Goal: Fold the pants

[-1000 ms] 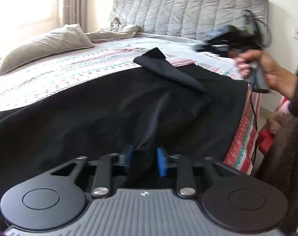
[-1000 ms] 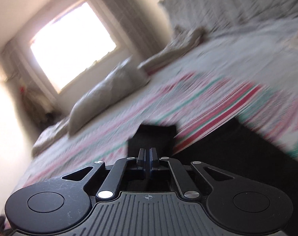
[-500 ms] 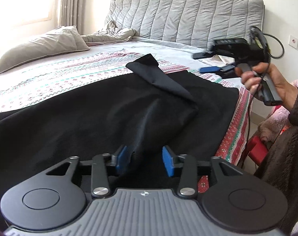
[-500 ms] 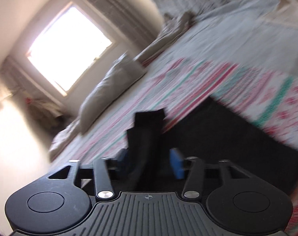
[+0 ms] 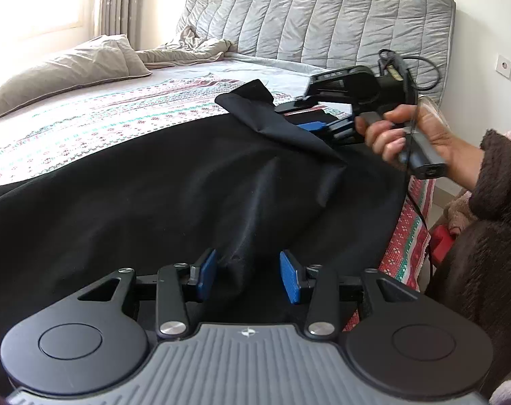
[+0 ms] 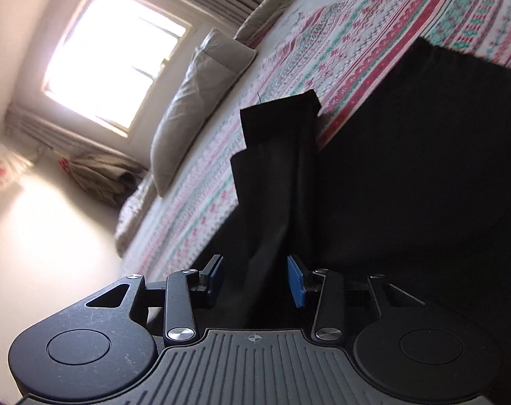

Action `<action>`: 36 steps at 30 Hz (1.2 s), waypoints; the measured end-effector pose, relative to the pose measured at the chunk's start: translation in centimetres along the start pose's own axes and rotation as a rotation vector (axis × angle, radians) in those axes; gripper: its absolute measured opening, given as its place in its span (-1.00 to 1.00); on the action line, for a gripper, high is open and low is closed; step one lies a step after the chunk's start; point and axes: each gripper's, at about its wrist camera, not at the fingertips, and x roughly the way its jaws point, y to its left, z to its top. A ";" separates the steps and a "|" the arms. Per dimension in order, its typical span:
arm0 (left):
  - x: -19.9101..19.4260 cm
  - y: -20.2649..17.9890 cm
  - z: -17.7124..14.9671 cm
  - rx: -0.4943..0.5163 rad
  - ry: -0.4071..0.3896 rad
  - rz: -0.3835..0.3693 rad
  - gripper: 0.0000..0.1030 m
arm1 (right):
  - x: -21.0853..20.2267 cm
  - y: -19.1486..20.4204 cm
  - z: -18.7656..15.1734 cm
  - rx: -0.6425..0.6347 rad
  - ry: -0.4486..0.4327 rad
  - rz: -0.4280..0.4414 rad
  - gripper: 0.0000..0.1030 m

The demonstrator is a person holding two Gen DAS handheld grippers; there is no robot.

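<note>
Black pants [image 5: 154, 185] lie spread across the patterned bedspread [image 5: 103, 118]. One corner [image 5: 255, 101] is folded back and stands up in a peak. My left gripper [image 5: 248, 275] is open at the near edge, with a ridge of the cloth lying loose between its blue pads [image 5: 206, 270]. A hand [image 5: 407, 135] brings my right gripper [image 5: 299, 116] in at the raised corner. In the right wrist view the right gripper [image 6: 255, 275] is closing around a standing fold of the pants [image 6: 275, 168], and the pads do not press on it.
A grey pillow [image 5: 69, 67] and a rumpled blanket [image 5: 187, 50] lie toward the quilted headboard [image 5: 323, 17]. The bed's edge [image 5: 407, 236] drops off at the right, beside a brown fuzzy sleeve [image 5: 491, 185] and a red object [image 5: 441, 239] on the floor. A bright window [image 6: 113, 54] is on the far wall.
The left jaws opened off the cloth ridge and stayed put. The right gripper went from shut to open, rolled, and came down onto the pants' raised corner, its jaws now narrowing.
</note>
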 end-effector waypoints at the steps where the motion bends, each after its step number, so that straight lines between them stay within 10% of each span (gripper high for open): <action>1: 0.1 0.0 0.1 0.002 -0.001 -0.001 -0.16 | 0.4 0.0 0.2 0.007 -0.013 0.001 -0.30; 9: 0.3 -0.6 -0.1 0.050 -0.011 0.030 -0.17 | 3.2 1.7 0.5 -0.075 -0.132 -0.065 -0.60; 12: 0.3 -1.0 0.0 0.064 -0.021 0.059 -0.45 | 3.0 2.5 0.4 -0.119 -0.180 -0.104 -0.79; 16: 0.1 -1.0 0.2 0.053 -0.028 0.046 -0.87 | 0.0 3.5 0.9 -0.171 -0.288 -0.114 -1.00; 25: -1.2 -1.6 0.3 0.043 -0.041 0.049 -0.90 | -11.5 1.4 0.7 -0.190 -0.469 -0.298 -1.00; 30: -1.1 -1.7 0.1 0.036 -0.037 0.056 -0.80 | -11.7 -0.8 0.8 -0.105 -0.344 -0.203 -0.67; 33: -1.1 -1.6 0.0 0.035 -0.030 0.058 -0.71 | -9.7 0.4 0.6 -0.150 -0.290 -0.201 0.11; 36: -1.0 -1.5 0.0 0.032 -0.026 0.051 -0.68 | -7.1 1.1 1.8 -0.163 -0.248 -0.209 0.14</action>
